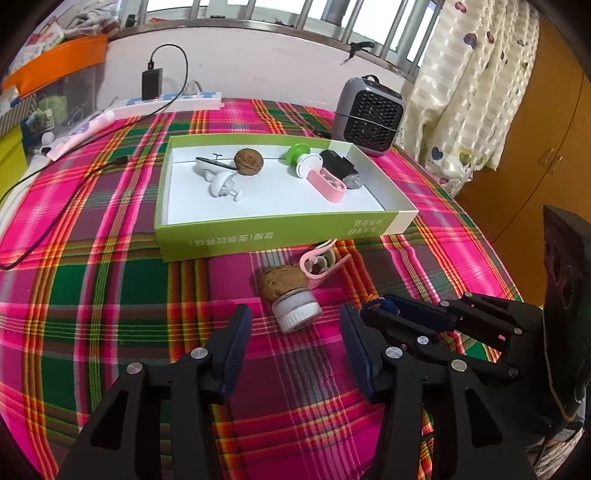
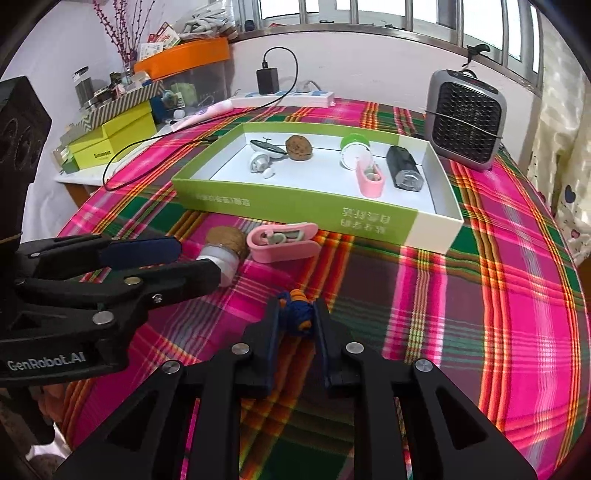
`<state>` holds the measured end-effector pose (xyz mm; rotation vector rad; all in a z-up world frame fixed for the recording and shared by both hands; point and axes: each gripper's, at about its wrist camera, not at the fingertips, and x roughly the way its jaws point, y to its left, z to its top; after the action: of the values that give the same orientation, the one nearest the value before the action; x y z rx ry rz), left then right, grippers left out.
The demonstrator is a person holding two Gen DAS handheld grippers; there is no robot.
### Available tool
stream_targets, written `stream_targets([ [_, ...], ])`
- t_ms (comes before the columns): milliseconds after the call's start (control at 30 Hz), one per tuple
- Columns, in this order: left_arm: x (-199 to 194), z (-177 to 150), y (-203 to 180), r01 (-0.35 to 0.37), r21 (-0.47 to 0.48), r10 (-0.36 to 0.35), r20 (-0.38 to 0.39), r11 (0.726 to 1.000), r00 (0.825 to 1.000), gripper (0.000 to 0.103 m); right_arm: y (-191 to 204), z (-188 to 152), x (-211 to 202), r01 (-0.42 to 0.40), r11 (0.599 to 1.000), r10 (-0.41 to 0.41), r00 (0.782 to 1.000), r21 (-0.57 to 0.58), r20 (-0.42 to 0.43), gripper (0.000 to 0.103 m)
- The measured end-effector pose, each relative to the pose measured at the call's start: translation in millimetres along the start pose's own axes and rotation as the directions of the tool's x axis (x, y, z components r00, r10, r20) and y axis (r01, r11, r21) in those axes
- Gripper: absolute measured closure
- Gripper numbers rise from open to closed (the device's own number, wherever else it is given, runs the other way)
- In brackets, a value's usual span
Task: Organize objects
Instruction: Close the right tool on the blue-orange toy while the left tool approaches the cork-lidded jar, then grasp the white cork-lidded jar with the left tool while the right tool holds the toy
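1. A lived-in room of a home: the table (image 2: 498, 266) wears a pink and green plaid cloth.
2. A heart-print curtain (image 1: 469, 96) hangs by a barred window (image 2: 369, 14) past the far edge.
3. A small heater (image 2: 465, 122) stands at the table's far right corner, a power strip (image 2: 295, 98) with a charger (image 2: 267, 79) along the far edge.
4. Beyond the far left corner, boxes (image 2: 118, 134) and an orange bin (image 2: 184, 55) pile up.
5. Wooden cupboard doors (image 1: 535, 147) close the right side.

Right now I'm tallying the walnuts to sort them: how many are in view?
2. One walnut lies inside the green box; the other walnut lies on the tablecloth in front of it, touching a small white jar.
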<state>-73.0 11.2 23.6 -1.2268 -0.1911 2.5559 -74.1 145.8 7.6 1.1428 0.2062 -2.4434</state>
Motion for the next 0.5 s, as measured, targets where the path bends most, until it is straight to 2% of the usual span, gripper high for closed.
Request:
stream_targets([
  [500, 14.7, 1.3, 2.4, -0.045, -0.028, 0.045, -0.023, 0.999, 0.999, 0.055, -5.9, -1.5, -0.4, -0.01, 1.0, 0.01, 1.0, 0.018, 0.0, 0.084],
])
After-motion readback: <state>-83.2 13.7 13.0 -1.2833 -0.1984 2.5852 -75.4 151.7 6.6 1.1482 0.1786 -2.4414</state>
